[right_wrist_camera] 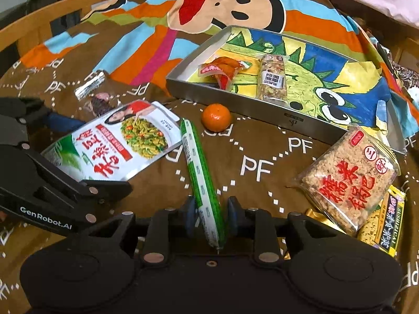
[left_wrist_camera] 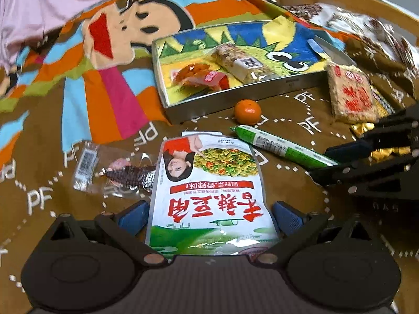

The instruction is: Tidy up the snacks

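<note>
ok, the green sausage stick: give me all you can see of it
The sausage stick is a long thin tube in shiny green and white plastic film with small print and a pinched tip. It lies flat on the brown cloth, below the orange. Its near end sits between the right tool's blue pads; contact isn't clear.

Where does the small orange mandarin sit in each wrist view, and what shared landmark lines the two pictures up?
Left wrist: mandarin right of centre, on the cloth just in front of the metal tray's near wall, beyond the green sausage stick.
Right wrist: mandarin at centre, close to the tray's near wall, right of the sausage stick's far tip.
Shared landmark: the metal tray with the dinosaur drawing.
</note>
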{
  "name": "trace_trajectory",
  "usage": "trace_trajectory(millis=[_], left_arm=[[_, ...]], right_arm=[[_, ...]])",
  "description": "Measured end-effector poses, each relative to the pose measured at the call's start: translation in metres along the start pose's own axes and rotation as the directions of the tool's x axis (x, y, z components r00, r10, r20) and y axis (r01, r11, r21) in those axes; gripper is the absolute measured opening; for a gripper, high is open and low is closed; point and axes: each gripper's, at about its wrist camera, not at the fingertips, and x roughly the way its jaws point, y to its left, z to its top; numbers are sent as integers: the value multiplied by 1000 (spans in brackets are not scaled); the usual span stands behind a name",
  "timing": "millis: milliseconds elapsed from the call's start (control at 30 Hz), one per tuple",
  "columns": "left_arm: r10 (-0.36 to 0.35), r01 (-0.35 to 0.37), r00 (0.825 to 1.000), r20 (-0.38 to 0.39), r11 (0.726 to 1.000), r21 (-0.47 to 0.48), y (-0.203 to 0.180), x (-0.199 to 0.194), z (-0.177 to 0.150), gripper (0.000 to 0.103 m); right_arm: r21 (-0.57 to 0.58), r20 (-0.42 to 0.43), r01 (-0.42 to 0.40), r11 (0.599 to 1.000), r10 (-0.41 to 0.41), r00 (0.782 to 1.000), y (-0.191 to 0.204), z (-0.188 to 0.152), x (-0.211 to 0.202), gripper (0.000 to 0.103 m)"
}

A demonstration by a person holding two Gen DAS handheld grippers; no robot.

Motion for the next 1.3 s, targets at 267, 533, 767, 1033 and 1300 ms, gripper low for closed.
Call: trace_trajectory(millis=[267, 533, 767, 1033, 1300], left_arm=[[-23, 23, 1000, -3, 999, -34, 5, -3, 0, 96], [-43, 43, 999, 6, 989, -139, 14, -15, -1, 87], [-63, 61, 998, 3, 956, -287, 26, -46, -14, 87], [-28, 17, 999, -24, 933, -359, 40, -52, -19, 88], [-18, 23, 1000, 19, 953, -304, 26, -51, -14, 87]], right_arm=[[-15, 29, 11, 1000, -11, 1000, 6, 0, 4, 27], [9, 13, 14, 1000, -14, 1000, 8, -8, -6, 23], [9, -8, 14, 1000, -14, 1000, 15, -23, -22, 22], [-5, 20, 20, 1000, -20, 1000, 18, -26, -16, 24], [-143, 86, 152, 978, -141, 986, 43, -30, -15, 20]])
